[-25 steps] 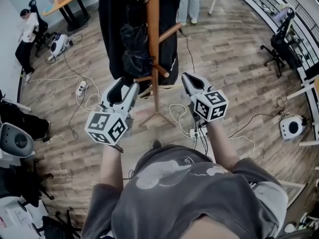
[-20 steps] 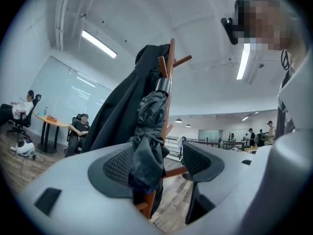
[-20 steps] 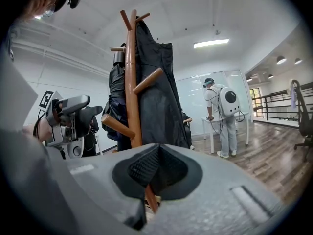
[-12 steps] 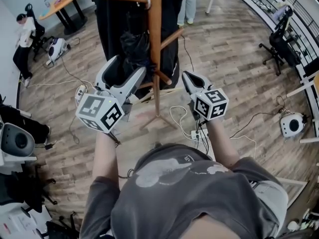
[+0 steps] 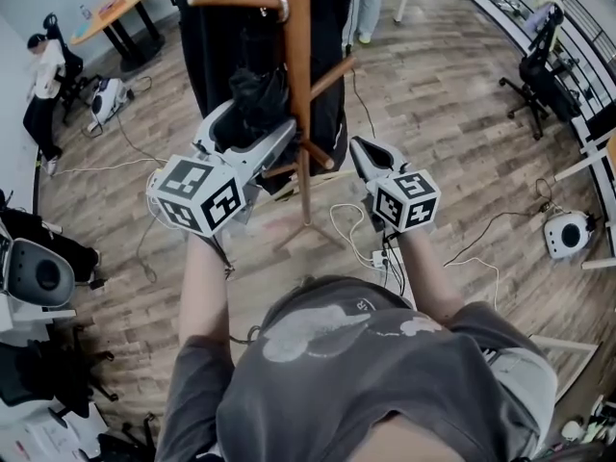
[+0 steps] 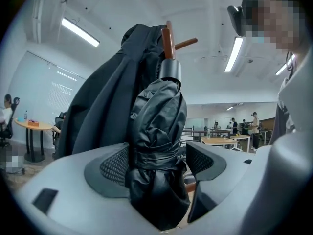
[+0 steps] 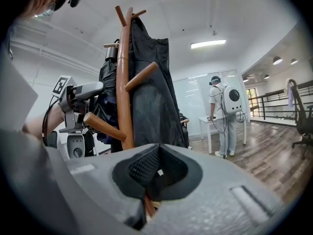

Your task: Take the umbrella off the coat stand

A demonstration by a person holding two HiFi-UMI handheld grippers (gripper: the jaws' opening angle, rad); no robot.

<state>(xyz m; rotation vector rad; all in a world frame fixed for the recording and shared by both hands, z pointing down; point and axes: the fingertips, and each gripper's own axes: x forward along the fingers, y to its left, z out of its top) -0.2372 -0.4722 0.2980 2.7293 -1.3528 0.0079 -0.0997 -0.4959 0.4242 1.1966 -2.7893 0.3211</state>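
Note:
A folded black umbrella (image 5: 258,99) (image 6: 156,146) hangs upright on the wooden coat stand (image 5: 294,65) (image 7: 124,92), beside a black coat (image 5: 212,37) (image 6: 98,111). My left gripper (image 5: 252,123) (image 6: 159,168) is level with the umbrella's lower half. Its jaws have just been opening and now stand wide, with the umbrella between them. The left pad lies against the fabric, while a gap shows at the right pad. Right of the pole my right gripper (image 5: 361,147) (image 7: 156,168) is shut with nothing in it. A lower peg (image 7: 100,125) juts out ahead of it.
A power strip with white cables (image 5: 380,256) lies on the wood floor by the stand's base. Office chairs (image 5: 539,75) and a white device (image 5: 566,234) stand at the right, a round table (image 5: 120,3) and a seated person (image 5: 43,65) at the far left. Another person (image 7: 222,114) stands behind.
My left gripper has risen and moved forward to the stand, and its jaws have spread around the umbrella. The right gripper has hardly moved.

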